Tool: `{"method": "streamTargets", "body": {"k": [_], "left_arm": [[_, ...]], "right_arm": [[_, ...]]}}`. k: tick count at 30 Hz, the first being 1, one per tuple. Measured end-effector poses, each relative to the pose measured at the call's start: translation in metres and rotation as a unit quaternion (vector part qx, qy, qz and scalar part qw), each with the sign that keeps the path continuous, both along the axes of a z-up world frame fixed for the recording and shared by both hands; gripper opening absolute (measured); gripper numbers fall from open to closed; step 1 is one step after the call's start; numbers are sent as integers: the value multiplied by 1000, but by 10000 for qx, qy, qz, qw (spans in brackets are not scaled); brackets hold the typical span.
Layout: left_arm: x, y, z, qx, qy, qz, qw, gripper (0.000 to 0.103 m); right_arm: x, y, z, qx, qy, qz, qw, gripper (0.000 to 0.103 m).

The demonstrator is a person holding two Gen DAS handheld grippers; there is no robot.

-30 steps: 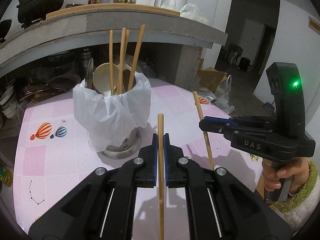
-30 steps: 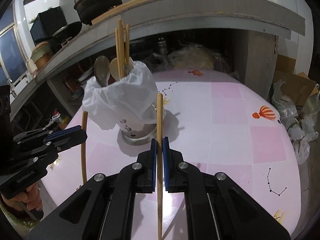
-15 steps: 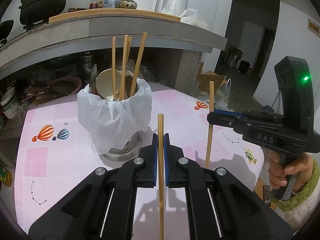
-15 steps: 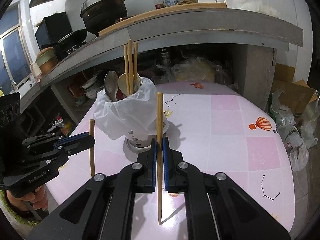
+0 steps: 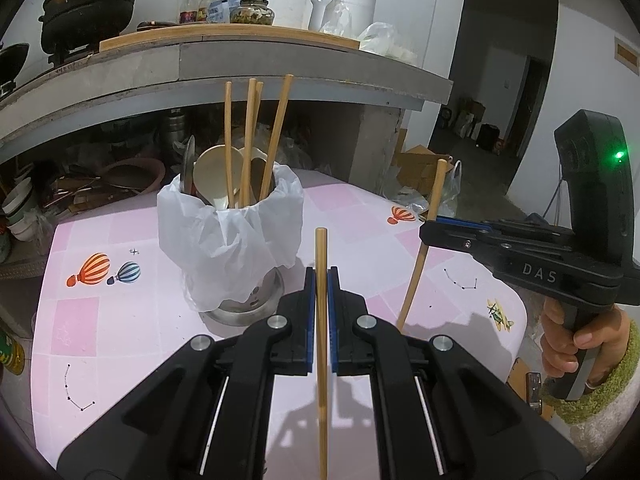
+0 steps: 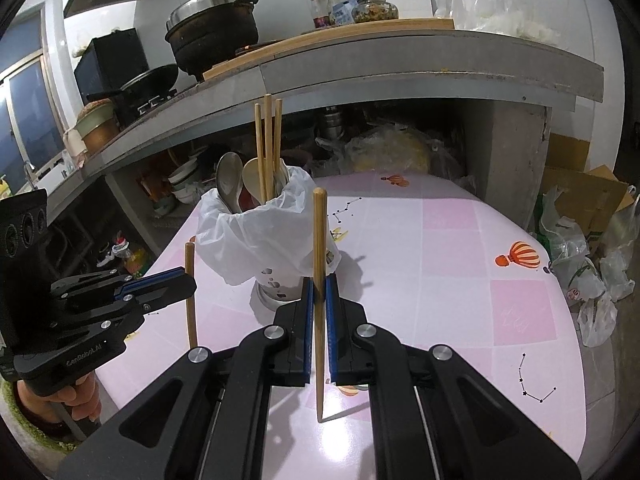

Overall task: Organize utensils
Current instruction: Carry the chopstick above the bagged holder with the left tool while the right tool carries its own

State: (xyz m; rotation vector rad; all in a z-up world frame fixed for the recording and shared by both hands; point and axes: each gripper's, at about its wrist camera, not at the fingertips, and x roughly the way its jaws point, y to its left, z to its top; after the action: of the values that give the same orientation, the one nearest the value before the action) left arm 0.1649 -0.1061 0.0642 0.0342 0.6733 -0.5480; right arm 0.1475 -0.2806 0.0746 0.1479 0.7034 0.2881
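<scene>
Left wrist view showed the left gripper [image 5: 321, 276] clamped on a bamboo chopstick [image 5: 321, 320] held upright between its blue pads, and off to the right the right gripper [image 5: 430, 232] pinching a second chopstick [image 5: 424, 248] the same way. Compared with a second before, the right chopstick had swung from a lean to nearly vertical and risen, its tip now just above the pink table [image 5: 120, 320] rather than lying toward it; the left one had not shifted. I judged both sticks ready to be carried over and dropped into the utensil holder [image 5: 232, 240], which stood toward the table's far edge, left of centre. The holder was a metal cup lined with a crumpled white plastic bag, already holding four chopsticks and some spoons. Each held chopstick was plain, pale, round and slim, so it could pivot in the pads if knocked.
</scene>
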Motion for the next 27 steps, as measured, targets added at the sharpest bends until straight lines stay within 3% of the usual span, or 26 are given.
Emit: {"method": "streamTargets", "body": {"k": [27], "left_arm": [[-13,8,23,-154,-381,-29,9992,5]], "right_arm": [[-12,-4,21,54,-272,-37,9996,6]]}}
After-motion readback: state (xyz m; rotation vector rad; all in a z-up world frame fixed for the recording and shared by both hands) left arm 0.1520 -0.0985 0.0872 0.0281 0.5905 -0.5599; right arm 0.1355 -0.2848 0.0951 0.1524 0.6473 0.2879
